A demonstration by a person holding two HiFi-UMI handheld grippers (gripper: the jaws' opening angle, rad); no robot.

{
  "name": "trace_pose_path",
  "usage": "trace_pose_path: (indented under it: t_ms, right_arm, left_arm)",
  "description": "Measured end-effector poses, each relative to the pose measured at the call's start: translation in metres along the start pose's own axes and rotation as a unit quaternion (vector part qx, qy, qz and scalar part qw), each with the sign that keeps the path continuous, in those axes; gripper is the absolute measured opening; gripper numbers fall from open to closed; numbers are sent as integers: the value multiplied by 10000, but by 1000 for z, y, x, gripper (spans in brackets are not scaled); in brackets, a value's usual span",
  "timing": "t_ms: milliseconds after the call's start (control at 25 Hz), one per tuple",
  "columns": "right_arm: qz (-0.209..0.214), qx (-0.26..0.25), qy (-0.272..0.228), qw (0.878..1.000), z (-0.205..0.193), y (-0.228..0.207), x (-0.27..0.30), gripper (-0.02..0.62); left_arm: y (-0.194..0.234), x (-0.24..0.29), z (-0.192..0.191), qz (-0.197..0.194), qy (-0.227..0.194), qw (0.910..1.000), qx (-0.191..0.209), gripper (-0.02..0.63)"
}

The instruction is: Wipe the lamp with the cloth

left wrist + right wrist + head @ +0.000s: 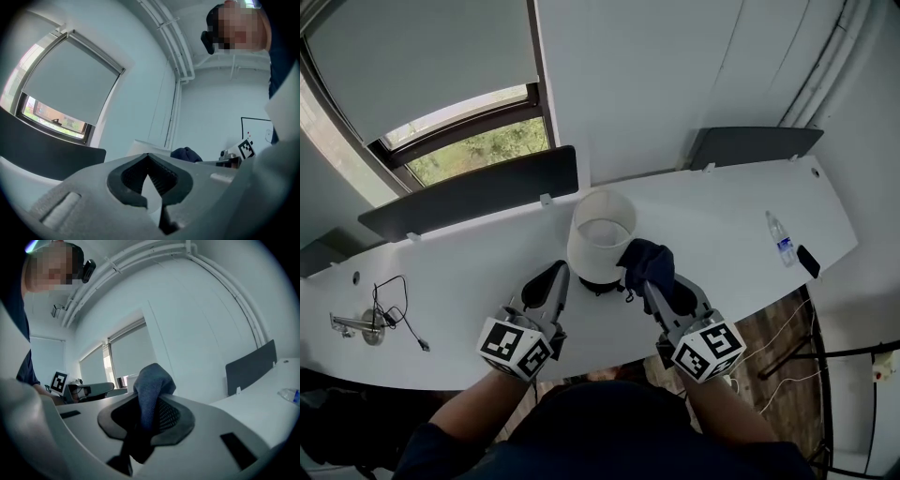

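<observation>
A lamp with a white shade [600, 234] and a dark base [601, 285] stands mid-desk. A dark blue cloth [646, 262] is pressed against the shade's right side, and my right gripper [650, 287] is shut on it. In the right gripper view the cloth [152, 385] sticks up from between the jaws of the right gripper [147, 401]. My left gripper [558, 273] sits shut just left of the lamp's base and holds nothing. In the left gripper view the tips of the left gripper [149, 157] meet, with the shade [146, 146] and cloth [186, 153] beyond.
The white desk [478, 272] curves along the wall. A water bottle [781, 239] and a small black object [808, 261] lie at the right. A black cable [398, 309] and a metal fitting [356, 325] are at the left. Dark panels [469, 192] line the back edge.
</observation>
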State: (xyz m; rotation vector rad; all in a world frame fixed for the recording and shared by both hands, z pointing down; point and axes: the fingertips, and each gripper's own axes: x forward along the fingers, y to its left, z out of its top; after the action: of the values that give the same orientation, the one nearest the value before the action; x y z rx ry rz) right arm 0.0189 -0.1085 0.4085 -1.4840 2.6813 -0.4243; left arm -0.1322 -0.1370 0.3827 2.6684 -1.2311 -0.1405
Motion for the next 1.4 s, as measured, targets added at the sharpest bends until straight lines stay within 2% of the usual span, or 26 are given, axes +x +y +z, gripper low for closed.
trace_pose_path:
  t_ms: [240,480,600,760,1280,1400]
  right_arm:
    - [305,-94,-24,9995,22,-28,29,86]
    - [854,-276,-112,9959,40,-28,49,86]
    - [996,-285,-118,9946,40,-30,56,86]
    - [896,-78,23,9959,22,-42,62,86]
    - [583,269,1006,9929,-83,-84,74,86]
    - [551,304,1083,9921,-89,-89,76,86]
  left_arm:
    - [18,27,-10,536,181,9982,180,3]
    - [22,43,-11,710,242,9968,280,3]
    - [23,45,-13,782,270,9962,277,2]
    - [25,44,-14,830,339,9956,288,2]
    - [29,50,-17,951,465,9940,264,2]
    - [28,50,-16,967,501,9935,341,3]
